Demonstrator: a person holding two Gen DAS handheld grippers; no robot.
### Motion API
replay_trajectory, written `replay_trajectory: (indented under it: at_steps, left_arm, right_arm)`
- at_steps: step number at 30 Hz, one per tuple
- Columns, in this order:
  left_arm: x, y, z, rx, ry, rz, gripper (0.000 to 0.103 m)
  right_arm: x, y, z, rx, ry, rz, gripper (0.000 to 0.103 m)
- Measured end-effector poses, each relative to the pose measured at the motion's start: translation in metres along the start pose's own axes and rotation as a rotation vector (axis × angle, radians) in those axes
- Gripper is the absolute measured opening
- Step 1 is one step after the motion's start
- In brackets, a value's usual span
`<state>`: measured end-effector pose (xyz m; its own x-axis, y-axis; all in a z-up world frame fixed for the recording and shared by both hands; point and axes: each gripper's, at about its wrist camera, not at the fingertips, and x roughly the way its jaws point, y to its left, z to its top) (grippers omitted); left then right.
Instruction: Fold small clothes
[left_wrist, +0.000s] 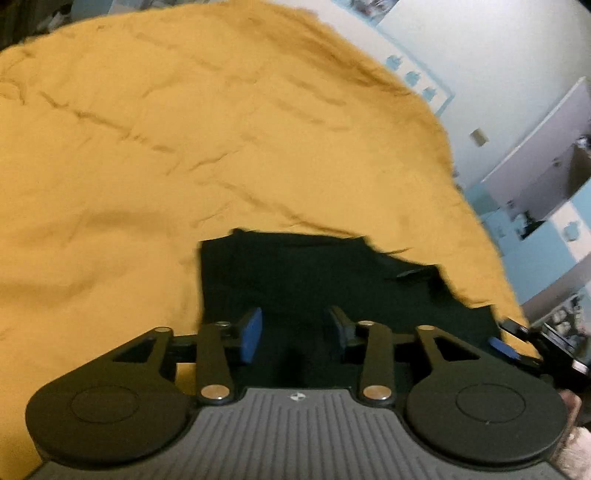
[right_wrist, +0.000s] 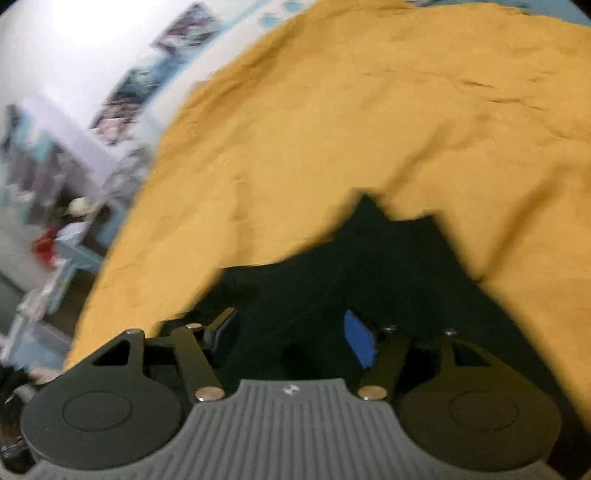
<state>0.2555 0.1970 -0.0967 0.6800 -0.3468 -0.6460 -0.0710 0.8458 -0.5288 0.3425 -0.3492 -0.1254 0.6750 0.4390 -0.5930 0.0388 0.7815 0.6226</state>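
Here, garment: a black garment (left_wrist: 314, 280) (right_wrist: 369, 273) is spread on the mustard sheet (left_wrist: 184, 147) (right_wrist: 369, 110), at 6 o'clock in both views.
Left gripper (left_wrist: 294, 332): held apart over the cloth.
Right gripper (right_wrist: 291, 334): held apart likewise.

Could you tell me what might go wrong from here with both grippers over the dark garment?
1. Both views are motion-blurred, so a grab now could miss the black garment's edge.
2. The left gripper and right gripper hang open above black fabric with few visible folds, so closing could pinch several layers, or the yellow sheet beneath.
3. In the left view the right gripper sits close by; they might collide.
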Motion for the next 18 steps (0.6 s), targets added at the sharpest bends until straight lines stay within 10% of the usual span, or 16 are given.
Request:
replay_trajectory:
  at_steps: [7, 18]
  left_arm:
    - [-0.028, -0.017, -0.035, 0.013, -0.021, -0.036, 0.060]
    - [-0.020, -0.010, -0.061, 0.086, 0.017, 0.081, 0.063]
  right_arm:
    - [0.055, 0.105, -0.015, -0.129, 0.076, 0.135, 0.067]
    - [0.156, 0.143, -0.038, -0.191, 0.149, -0.015, 0.066]
